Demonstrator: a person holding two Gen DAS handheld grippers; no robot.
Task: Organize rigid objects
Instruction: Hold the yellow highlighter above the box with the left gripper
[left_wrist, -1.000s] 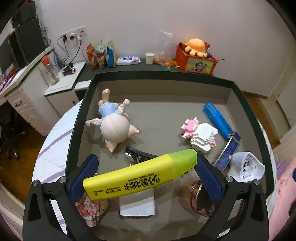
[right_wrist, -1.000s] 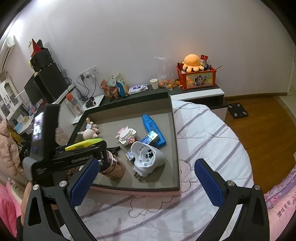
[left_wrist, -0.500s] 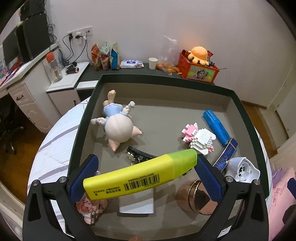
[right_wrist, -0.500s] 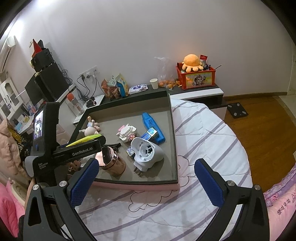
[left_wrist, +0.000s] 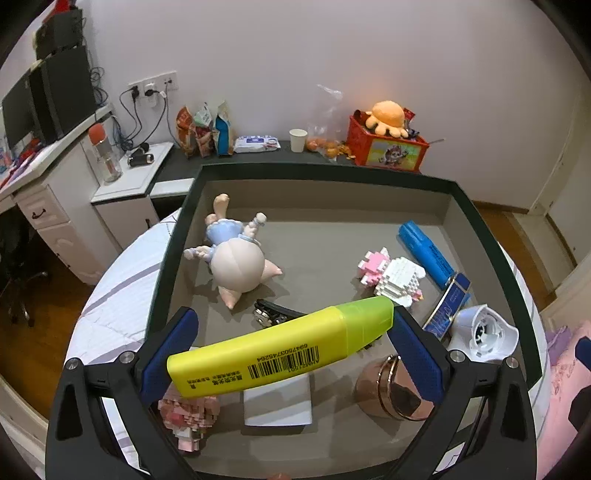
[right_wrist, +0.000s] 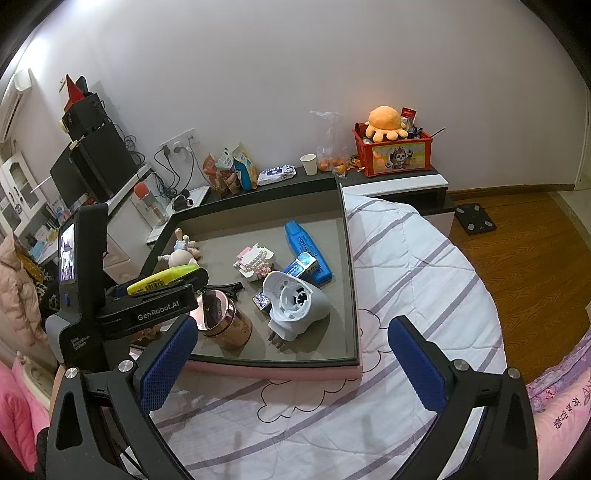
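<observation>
My left gripper (left_wrist: 291, 350) is shut on a big yellow highlighter (left_wrist: 280, 350), held crosswise above the near part of a dark-rimmed tray (left_wrist: 325, 171). The highlighter also shows in the right wrist view (right_wrist: 162, 280). In the tray lie a pig doll (left_wrist: 236, 258), a pink-white brick model (left_wrist: 391, 273), a blue highlighter (left_wrist: 424, 254), a black clip (left_wrist: 273, 314), a copper cup (left_wrist: 391, 391), a white block (left_wrist: 277, 402) and a white plug adapter (left_wrist: 484, 332). My right gripper (right_wrist: 291, 365) is open and empty over the bedspread in front of the tray (right_wrist: 351, 280).
A pink brick model (left_wrist: 188, 413) sits at the tray's near left corner. A striped bedspread (right_wrist: 406, 295) lies under the tray. A red box with an orange plush (right_wrist: 391, 147), snacks and a paper cup (right_wrist: 308, 162) stand on the shelf behind. A desk (left_wrist: 44, 177) stands left.
The left gripper has pulled back and up a little with the yellow highlighter, so more of the room shows. The right gripper has drawn back slightly from the tray.
</observation>
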